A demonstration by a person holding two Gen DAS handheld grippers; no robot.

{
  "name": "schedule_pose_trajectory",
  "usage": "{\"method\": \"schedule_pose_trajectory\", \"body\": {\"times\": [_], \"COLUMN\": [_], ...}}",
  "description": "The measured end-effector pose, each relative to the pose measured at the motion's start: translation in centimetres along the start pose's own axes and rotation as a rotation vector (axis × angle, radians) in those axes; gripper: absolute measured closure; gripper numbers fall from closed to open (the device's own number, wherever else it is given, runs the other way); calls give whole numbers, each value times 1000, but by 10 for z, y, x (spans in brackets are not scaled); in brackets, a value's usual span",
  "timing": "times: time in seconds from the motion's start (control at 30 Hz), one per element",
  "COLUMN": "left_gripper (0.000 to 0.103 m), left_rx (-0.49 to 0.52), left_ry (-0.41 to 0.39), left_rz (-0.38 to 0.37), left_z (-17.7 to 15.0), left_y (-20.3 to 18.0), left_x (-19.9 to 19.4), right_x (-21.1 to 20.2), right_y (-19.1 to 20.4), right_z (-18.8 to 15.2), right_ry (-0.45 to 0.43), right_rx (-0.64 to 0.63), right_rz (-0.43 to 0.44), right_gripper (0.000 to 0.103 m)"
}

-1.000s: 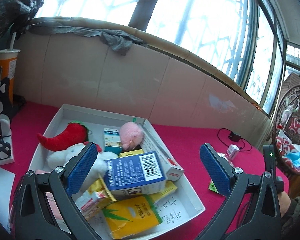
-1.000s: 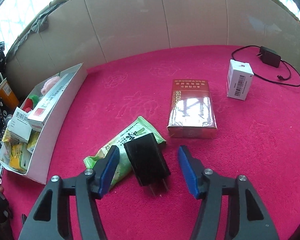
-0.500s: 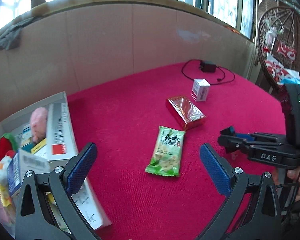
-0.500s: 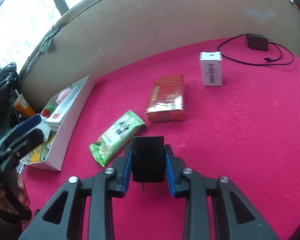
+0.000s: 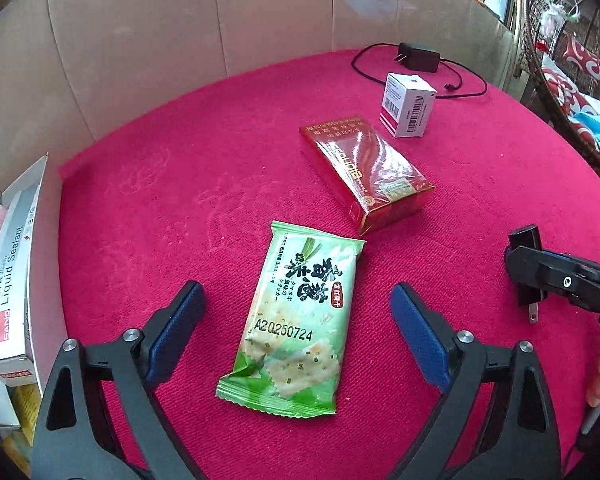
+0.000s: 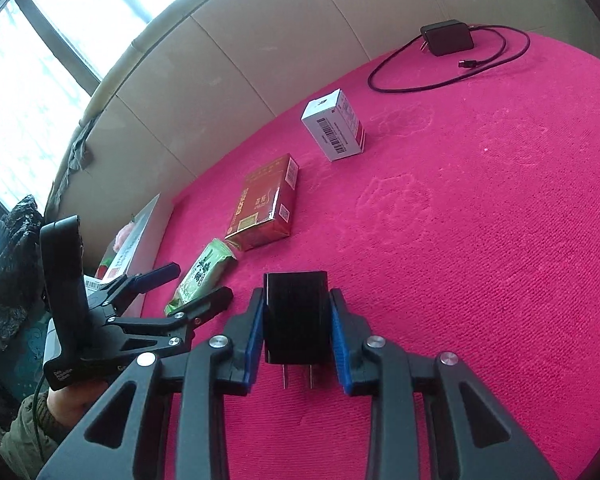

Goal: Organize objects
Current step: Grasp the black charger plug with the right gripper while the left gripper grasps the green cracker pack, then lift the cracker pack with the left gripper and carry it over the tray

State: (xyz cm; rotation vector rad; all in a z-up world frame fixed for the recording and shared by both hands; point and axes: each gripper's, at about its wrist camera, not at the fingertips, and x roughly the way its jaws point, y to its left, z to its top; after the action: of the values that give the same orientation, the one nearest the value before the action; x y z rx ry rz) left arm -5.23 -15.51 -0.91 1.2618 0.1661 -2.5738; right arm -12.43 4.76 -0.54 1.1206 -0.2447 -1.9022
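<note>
At the far left a box point(image 5: 40, 280) of packed goods is seen. The left gripper point(image 5: 296, 320) is held over the green packet point(image 5: 300, 320), its jaws closing but not yet touching it. Beyond lie a red carton point(image 5: 368, 176) and a white box point(image 5: 406, 104). On the right, a black plug point(image 6: 296, 316) is clamped in the right gripper point(image 6: 296, 334) above the red cloth point(image 6: 480, 240).

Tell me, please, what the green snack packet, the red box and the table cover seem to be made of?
Green snack packet: thin plastic film, slightly glossy, with crimped end seals. Red box: probably cardboard in clear shiny wrap, judging by the glare and sharp edges. Table cover: pink cloth, matte, with a short ribbed pile like towelling or carpet.
</note>
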Motion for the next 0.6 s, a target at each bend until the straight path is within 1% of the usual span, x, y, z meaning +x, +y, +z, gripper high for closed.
{"method": "schedule_pose_trajectory", "body": {"times": [0.03, 0.07, 0.1, 0.13, 0.17, 0.27, 0.4, 0.53, 0.6], "left_gripper": [22, 43, 62, 66, 66, 66, 66, 66, 66], "left_rx": [9, 22, 36, 49, 57, 34, -3, -20, -44], "left_ry": [-11, -24, -34, -40, -44, -63, -133, -219, -263], "left_rz": [-10, -26, -19, -17, -4, -18, -1, -17, -6], "left_z": [-1, -1, -3, -4, -6, -10, -27, -54, -68], "left_y": [-1, -3, -5, -8, -10, -8, -5, 0, 7], "left_x": [-2, -5, -6, -8, -10, -18, -44, -81, -99], "right_x": [0, 0, 0, 0, 0, 0, -1, -1, -1], "right_y": [-1, -2, -2, -1, -1, 1, -4, -12, -15], "right_z": [0, 0, 0, 0, 0, 0, 1, 1, 1], "right_ry": [-1, -1, -1, -2, -1, 0, -3, -6, -7], "right_rx": [6, 10, 10, 9, 6, 1, 18, 53, 65], "right_rz": [5, 8, 8, 6, 3, -3, 15, 55, 67], "right_gripper": [73, 73, 73, 73, 73, 73, 73, 73, 73]}}
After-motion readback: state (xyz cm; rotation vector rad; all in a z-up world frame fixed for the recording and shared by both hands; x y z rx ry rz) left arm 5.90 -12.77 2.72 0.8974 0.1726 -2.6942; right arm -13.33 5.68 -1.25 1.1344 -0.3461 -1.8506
